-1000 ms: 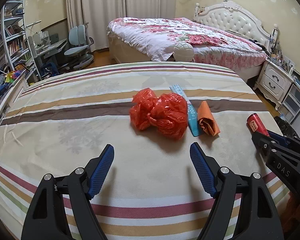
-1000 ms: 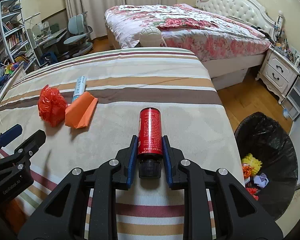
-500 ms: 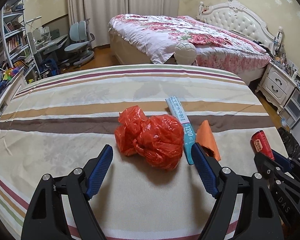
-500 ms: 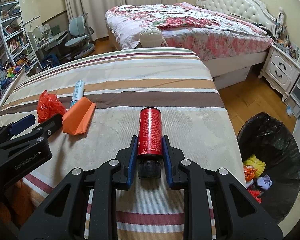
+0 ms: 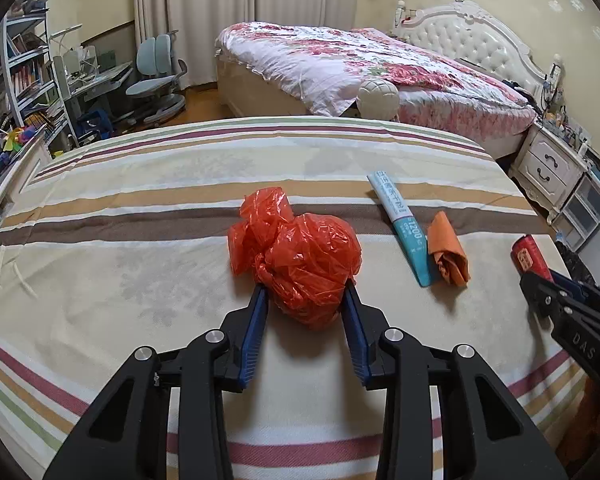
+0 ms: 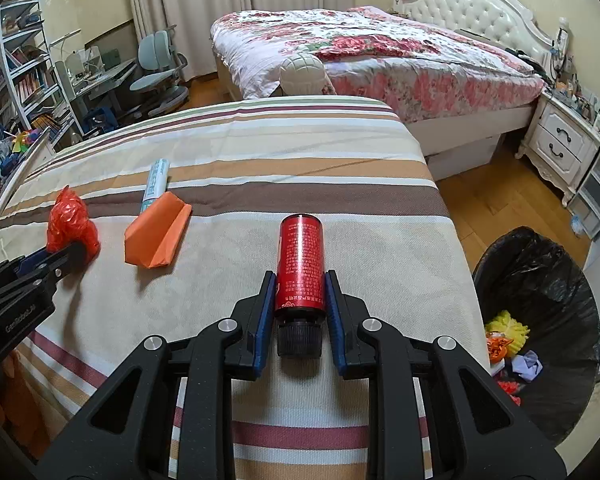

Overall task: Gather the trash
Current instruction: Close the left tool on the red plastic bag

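Observation:
A crumpled red plastic bag (image 5: 296, 256) lies on the striped bed cover. My left gripper (image 5: 305, 304) is shut on its near end; the bag also shows in the right wrist view (image 6: 71, 224). My right gripper (image 6: 300, 300) is shut on a red bottle (image 6: 300, 264) with a black cap, lying on the cover; the bottle also shows at the right of the left wrist view (image 5: 530, 258). A blue and white tube (image 5: 400, 220) and a folded orange paper (image 5: 446, 254) lie between the bag and the bottle.
A black-lined trash bin (image 6: 540, 320) with several coloured scraps inside stands on the floor right of the bed cover's edge. A floral bed (image 6: 380, 52), a white nightstand (image 6: 560, 144), and a desk with chair (image 5: 152, 76) lie beyond.
My left gripper has moved forward to the red bag and closed its jaws onto it. My right gripper has stayed shut on the red bottle, barely moving.

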Available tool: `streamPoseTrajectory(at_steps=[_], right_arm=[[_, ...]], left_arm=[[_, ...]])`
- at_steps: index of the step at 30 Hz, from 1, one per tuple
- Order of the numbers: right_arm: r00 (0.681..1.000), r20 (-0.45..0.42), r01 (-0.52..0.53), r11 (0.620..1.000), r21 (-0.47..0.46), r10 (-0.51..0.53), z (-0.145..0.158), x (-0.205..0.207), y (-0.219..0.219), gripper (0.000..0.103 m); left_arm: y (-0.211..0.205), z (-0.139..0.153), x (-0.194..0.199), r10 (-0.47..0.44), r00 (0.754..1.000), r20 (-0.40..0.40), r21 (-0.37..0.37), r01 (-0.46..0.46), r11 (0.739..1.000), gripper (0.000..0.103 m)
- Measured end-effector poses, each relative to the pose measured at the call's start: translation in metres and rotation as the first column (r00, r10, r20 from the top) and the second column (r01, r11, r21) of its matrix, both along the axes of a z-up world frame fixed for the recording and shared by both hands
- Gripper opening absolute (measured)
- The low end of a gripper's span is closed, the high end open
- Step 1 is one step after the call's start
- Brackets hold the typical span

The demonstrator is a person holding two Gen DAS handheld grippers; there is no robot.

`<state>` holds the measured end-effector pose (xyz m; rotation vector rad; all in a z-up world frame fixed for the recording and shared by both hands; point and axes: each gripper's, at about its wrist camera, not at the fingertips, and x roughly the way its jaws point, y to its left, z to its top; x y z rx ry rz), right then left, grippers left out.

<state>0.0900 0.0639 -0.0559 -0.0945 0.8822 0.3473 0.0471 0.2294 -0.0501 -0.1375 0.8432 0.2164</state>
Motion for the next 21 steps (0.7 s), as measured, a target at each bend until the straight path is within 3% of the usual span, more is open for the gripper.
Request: streamPoseTrajectory(at_steps=[5, 7, 9, 12, 17, 19, 21], right_arm=[[1.0, 0.003, 0.0, 1.0, -0.009, 0.0, 0.001, 0.0, 0.0, 0.024], [1.0, 0.005, 0.0, 1.0, -0.016, 0.0, 0.001, -0.001, 0.001, 0.024], [1.0, 0.007, 0.0, 1.0, -0.023, 0.0, 0.001, -0.002, 0.002, 0.024], [1.0, 0.008, 0.001, 1.0, -0.027, -0.001, 0.001, -0.003, 0.004, 0.024], [1.0, 0.01, 0.002, 0.999, -0.033, -0.001, 0.001, -0.004, 0.004, 0.024], [1.0, 0.01, 0.002, 0.999, -0.033, -0.002, 0.001, -0.004, 0.004, 0.024], [1.0, 0.012, 0.003, 0.999, -0.038, -0.003, 0.001, -0.005, 0.004, 0.024]], left_arm=[[0.006, 0.001, -0.014, 0.023, 1.0, 0.005, -0.011, -0.023, 1.0, 0.041], [0.006, 0.003, -0.013, 0.03, 0.999, 0.016, -0.014, -0.03, 0.999, 0.062], [0.006, 0.005, -0.011, 0.047, 0.999, 0.029, 0.004, -0.047, 0.999, 0.075], [0.003, 0.007, -0.004, 0.064, 0.997, 0.037, 0.032, -0.065, 0.997, 0.079], [0.003, 0.0, 0.009, 0.057, 0.998, -0.01, 0.042, -0.057, 0.998, 0.077], [0.006, -0.003, 0.01, 0.057, 0.998, -0.023, 0.026, -0.057, 0.998, 0.058], [0.01, -0.005, 0.007, 0.059, 0.998, -0.02, -0.006, -0.059, 0.998, 0.055]])
